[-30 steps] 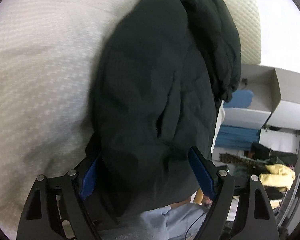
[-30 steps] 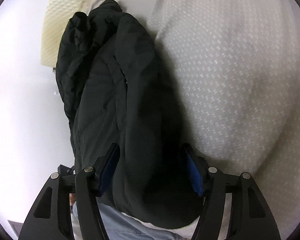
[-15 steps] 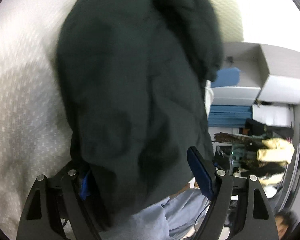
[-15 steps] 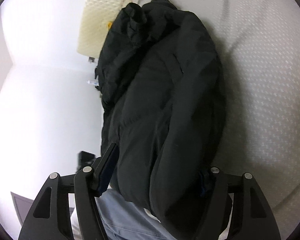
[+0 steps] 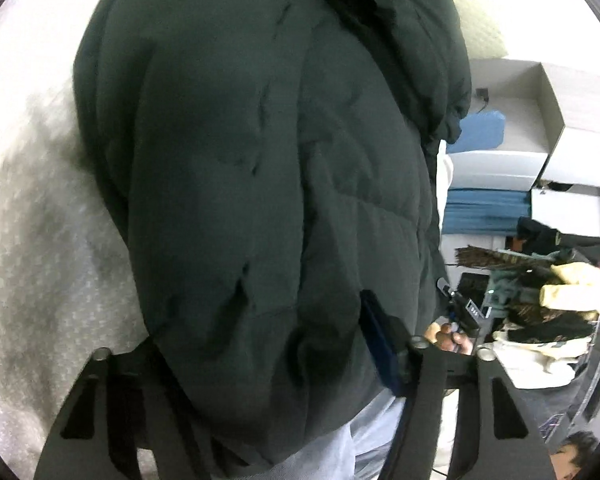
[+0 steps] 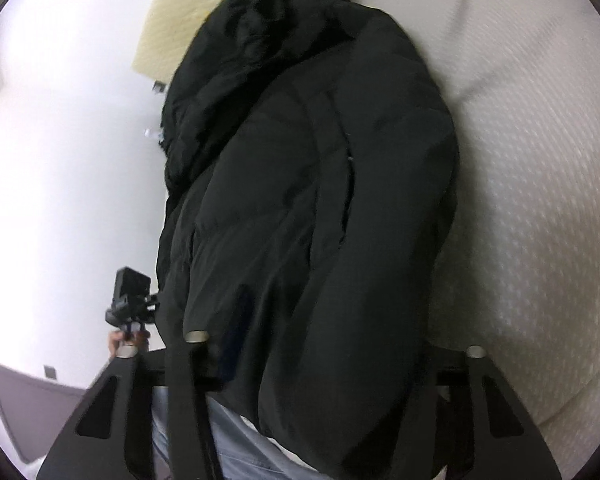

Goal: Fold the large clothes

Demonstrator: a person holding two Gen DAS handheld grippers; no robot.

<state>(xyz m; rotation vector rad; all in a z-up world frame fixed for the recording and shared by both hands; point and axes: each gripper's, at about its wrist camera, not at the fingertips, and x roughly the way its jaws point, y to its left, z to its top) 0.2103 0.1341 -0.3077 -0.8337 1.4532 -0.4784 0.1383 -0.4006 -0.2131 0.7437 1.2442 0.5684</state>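
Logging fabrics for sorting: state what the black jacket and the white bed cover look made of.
Black jacket: apparently synthetic shell, probably nylon or polyester, matte with faint sheen; puffy stitched quilting suggests padding. White bed cover: woven textile, likely cotton or blend; raised repeating pattern, matte.

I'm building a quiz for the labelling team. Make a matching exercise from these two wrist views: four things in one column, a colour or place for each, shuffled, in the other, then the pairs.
Things
1. puffy black quilted jacket
2. white textured bed cover
3. folded blue fabric
4. pale yellow garment

Places
A. on the white shelf at right in the left wrist view
B. bunched between the fingers of both the left claw and the right claw
C. on the cluttered pile low at right in the left wrist view
D. spread beneath the jacket

Pairs: 1-B, 2-D, 3-A, 4-C
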